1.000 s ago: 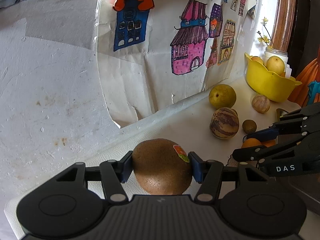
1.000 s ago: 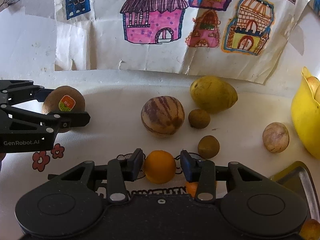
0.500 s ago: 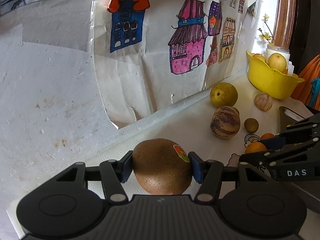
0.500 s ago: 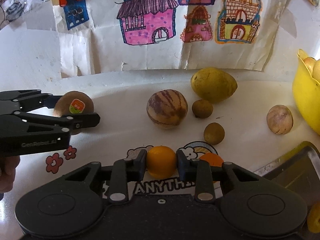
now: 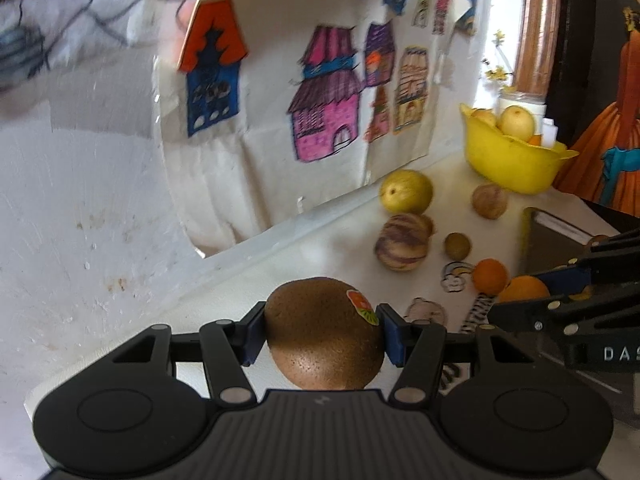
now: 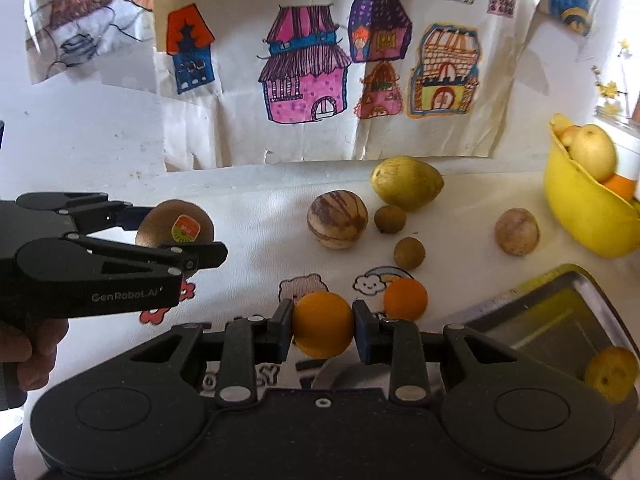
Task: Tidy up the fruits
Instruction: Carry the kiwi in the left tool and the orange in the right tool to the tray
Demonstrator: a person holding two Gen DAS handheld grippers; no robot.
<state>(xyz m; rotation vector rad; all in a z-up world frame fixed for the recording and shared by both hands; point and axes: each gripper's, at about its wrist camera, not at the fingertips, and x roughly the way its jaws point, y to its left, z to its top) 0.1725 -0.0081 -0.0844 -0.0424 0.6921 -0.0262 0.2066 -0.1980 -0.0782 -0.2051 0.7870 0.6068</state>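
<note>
My left gripper (image 5: 322, 334) is shut on a brown kiwi (image 5: 320, 340) with a sticker, held above the white table; it also shows in the right wrist view (image 6: 176, 228). My right gripper (image 6: 322, 330) is shut on an orange (image 6: 322, 324), lifted off the table. A second orange (image 6: 406, 298) lies just right of it. A striped melon (image 6: 337, 220), a yellow-green fruit (image 6: 406, 184), two small brown fruits (image 6: 409, 253) and a tan round fruit (image 6: 517, 231) lie on the table.
A yellow bowl (image 6: 580, 216) with fruit stands at the far right. A metal tray (image 6: 560, 320) holding a yellow fruit (image 6: 610, 374) sits at the near right. Paper drawings of houses (image 6: 308, 76) hang on the wall behind.
Both grippers have risen and pulled back with their fruit. The orange has been lifted off the table; the second orange now shows fully beside it.
</note>
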